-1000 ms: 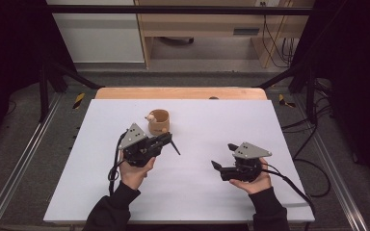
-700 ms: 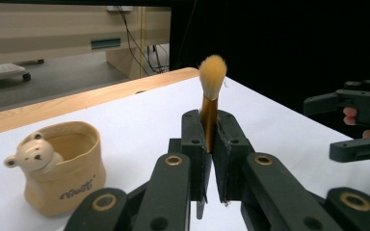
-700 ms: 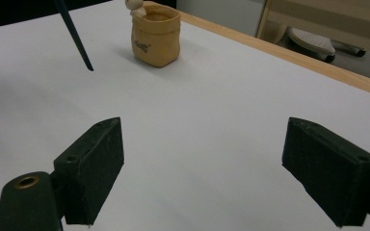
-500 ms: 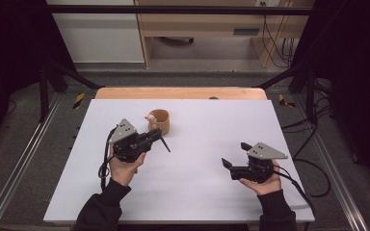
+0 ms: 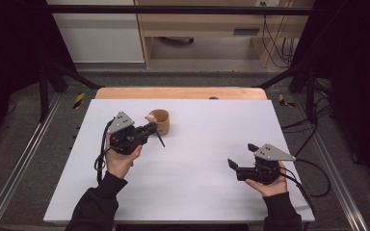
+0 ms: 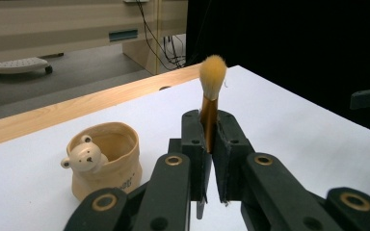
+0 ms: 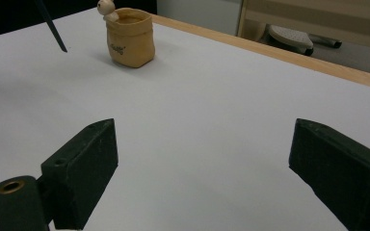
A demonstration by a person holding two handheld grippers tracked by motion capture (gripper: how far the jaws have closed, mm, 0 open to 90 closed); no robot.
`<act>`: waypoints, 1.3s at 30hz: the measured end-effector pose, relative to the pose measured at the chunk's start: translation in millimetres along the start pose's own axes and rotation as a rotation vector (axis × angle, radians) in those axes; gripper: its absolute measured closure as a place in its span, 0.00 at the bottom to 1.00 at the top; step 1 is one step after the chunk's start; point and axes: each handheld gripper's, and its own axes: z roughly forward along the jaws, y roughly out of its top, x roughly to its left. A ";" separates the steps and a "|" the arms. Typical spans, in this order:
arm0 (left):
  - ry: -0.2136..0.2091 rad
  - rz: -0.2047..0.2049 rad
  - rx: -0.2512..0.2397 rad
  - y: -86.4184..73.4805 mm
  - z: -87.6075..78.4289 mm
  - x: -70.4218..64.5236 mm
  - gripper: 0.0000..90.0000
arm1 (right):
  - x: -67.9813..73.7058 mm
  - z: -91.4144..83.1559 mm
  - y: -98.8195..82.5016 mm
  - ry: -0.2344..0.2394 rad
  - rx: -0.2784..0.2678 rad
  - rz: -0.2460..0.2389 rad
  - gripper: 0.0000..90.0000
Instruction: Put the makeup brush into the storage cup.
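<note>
brush (image 6: 211, 103) upright, clamped in left tool (image 6: 211, 144)

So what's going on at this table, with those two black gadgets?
A person sits at a white table with a hand-held gripper in each hand. The left hand-held gripper is clamped on a small brush, bristles up, next to a tan pouch-shaped cup with a little bear figure on its rim. The brush is not in the cup. The right hand-held gripper holds nothing; its jaws have just been opening and stand wide over bare tabletop, well away from the cup.
</note>
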 end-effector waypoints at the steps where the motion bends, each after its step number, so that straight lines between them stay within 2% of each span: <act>1: 0.003 0.004 0.003 1.4 0.7 0.6 0.93 | -0.3 -0.2 -0.1 -0.002 0.002 0.005 0.11; 19: 0.040 0.019 0.021 23.9 14.1 13.4 0.93 | -1.8 0.0 -0.6 -0.004 0.011 0.001 0.10; 39: 0.087 0.011 0.032 38.2 33.1 32.3 0.93 | -2.9 0.2 -0.1 -0.005 0.007 0.009 0.10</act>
